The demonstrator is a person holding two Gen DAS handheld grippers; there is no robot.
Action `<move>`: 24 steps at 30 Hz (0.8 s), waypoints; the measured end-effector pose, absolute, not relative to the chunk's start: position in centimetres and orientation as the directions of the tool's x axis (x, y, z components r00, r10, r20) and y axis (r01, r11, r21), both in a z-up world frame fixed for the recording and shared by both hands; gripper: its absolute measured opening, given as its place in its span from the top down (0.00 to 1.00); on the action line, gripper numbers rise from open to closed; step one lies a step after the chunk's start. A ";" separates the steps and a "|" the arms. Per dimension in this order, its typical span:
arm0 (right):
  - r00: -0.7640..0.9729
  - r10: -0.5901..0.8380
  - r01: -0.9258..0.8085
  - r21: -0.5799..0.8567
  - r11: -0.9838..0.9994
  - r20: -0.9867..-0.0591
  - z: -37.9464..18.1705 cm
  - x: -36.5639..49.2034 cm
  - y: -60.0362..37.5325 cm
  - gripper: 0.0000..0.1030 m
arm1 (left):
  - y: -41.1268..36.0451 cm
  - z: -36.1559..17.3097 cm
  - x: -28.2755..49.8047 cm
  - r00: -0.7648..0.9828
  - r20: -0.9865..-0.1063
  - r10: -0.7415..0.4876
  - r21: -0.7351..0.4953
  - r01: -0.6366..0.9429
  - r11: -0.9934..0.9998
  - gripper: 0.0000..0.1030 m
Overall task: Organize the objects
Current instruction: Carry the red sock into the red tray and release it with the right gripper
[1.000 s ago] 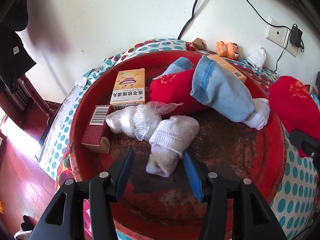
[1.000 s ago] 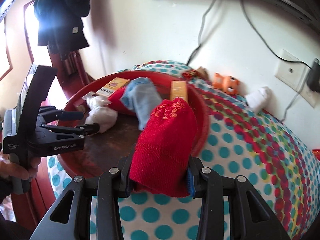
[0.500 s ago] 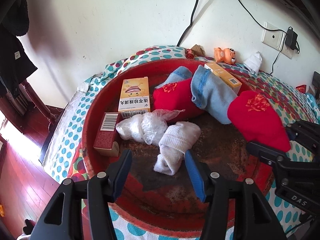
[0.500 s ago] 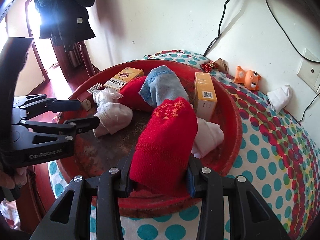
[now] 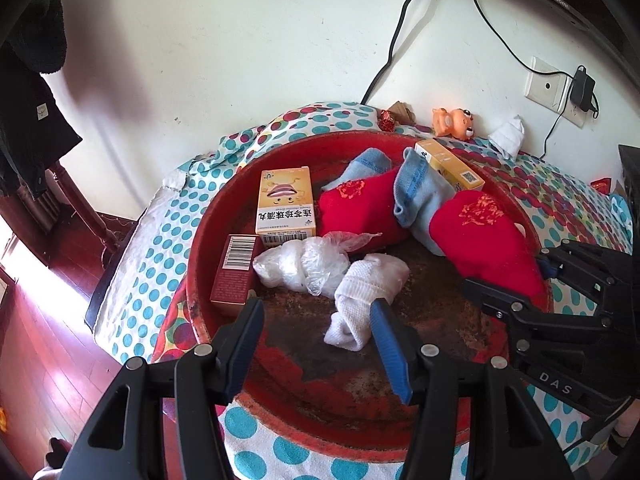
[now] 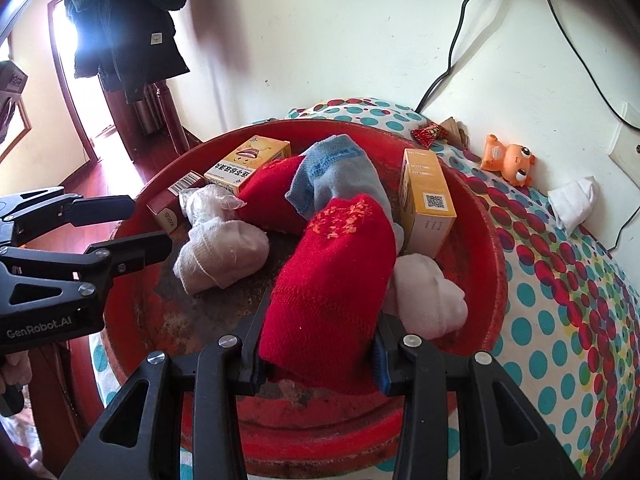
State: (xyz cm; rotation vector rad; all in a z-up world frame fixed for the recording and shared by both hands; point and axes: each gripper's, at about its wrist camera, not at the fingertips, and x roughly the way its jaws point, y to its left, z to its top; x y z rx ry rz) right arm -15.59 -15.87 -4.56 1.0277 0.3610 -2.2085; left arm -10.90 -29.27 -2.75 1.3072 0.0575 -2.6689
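The red sock roll (image 6: 332,280), a thick ribbed knit bundle with orange embroidery near its far end, is pinched between the blue pads of the right tool (image 6: 318,354). Its long axis runs along the tool's line, embroidered end pointing away and up toward the wall, held over the near right part of the round red tray (image 6: 486,264). In the left wrist view the same roll (image 5: 486,240) slants from upper left to lower right, its lower end in the right tool (image 5: 538,276).

Just behind it lies a pale blue sock roll (image 6: 340,176), soft and stitched at the cuff, leaning on a second red sock roll (image 6: 272,196). A white sock bundle (image 6: 424,300) sits just right of the held roll, and another white ribbed bundle (image 6: 220,252) lies to its left on the tray's worn, rusty floor. A crinkled clear plastic bag (image 5: 300,266) touches that bundle. A yellow carton (image 6: 428,196) stands upright at the back right; a flat yellow box with a cartoon face (image 5: 285,208) and a dark red box with a barcode (image 5: 234,272) lie at the left.

The left tool (image 5: 316,330) has just been opening; its jaws are spread with nothing pressed between them, above the ribbed bundle's near end.

The tray rests on a polka-dot cloth (image 6: 568,304) covering the desk, where an orange toy (image 6: 506,160) sits by the white wall.
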 end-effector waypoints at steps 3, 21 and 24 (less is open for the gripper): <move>-0.466 -0.458 0.673 0.032 -0.739 -0.757 -4.6 -15.8 -16.4 0.64 | -29.4 -2.7 -10.9 -0.598 -0.789 -0.141 0.046 0.171 -0.984 0.45; -0.443 -0.428 0.681 0.014 -0.732 -0.788 -6.0 -16.2 -19.4 0.64 | -31.0 -2.9 -10.3 -0.561 -0.811 -0.168 0.043 0.229 -0.972 0.41; -0.440 -0.427 0.678 0.019 -0.734 -0.790 -5.9 -16.3 -19.4 0.63 | -31.1 -3.3 -10.4 -0.554 -0.817 -0.164 0.035 0.236 -0.971 0.41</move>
